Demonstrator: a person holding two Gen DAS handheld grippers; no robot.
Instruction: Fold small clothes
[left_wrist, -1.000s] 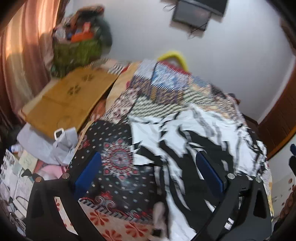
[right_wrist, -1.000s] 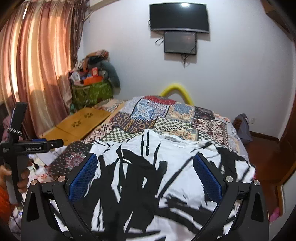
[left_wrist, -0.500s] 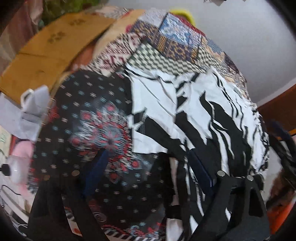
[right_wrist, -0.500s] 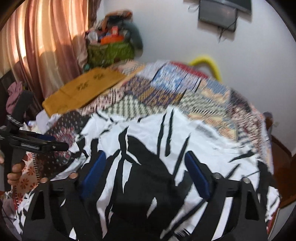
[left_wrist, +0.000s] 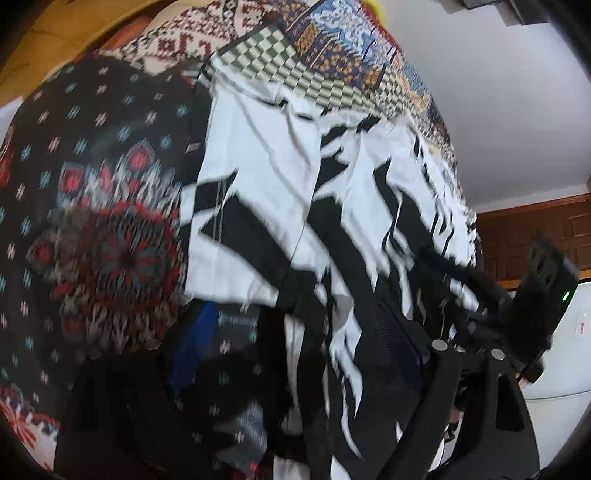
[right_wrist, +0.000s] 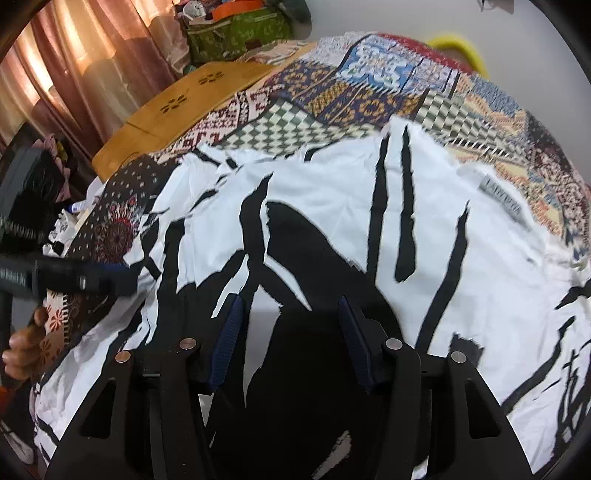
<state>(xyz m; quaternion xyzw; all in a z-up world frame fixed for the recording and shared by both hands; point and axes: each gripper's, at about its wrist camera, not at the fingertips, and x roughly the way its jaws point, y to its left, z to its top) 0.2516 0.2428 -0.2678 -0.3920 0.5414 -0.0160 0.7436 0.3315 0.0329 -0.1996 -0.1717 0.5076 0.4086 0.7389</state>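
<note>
The black-and-white shirt (right_wrist: 332, 229) lies spread on the patchwork bedcover (right_wrist: 369, 92). My right gripper (right_wrist: 290, 343) hovers low above its near hem, fingers apart, ready to pinch. My left gripper (left_wrist: 295, 332) is open at the left sleeve edge.

I am looking into a bedroom of a private home. A bed with a colourful patchwork cover (right_wrist: 369, 96) fills the middle. Behind it I see long pinkish-brown curtains (right_wrist: 92, 66) with daylight coming through, a green patterned fabric bag full of household things (right_wrist: 236, 31), a plain white wall (left_wrist: 498, 110) and dark brown wooden panelling (left_wrist: 535, 236).
</note>
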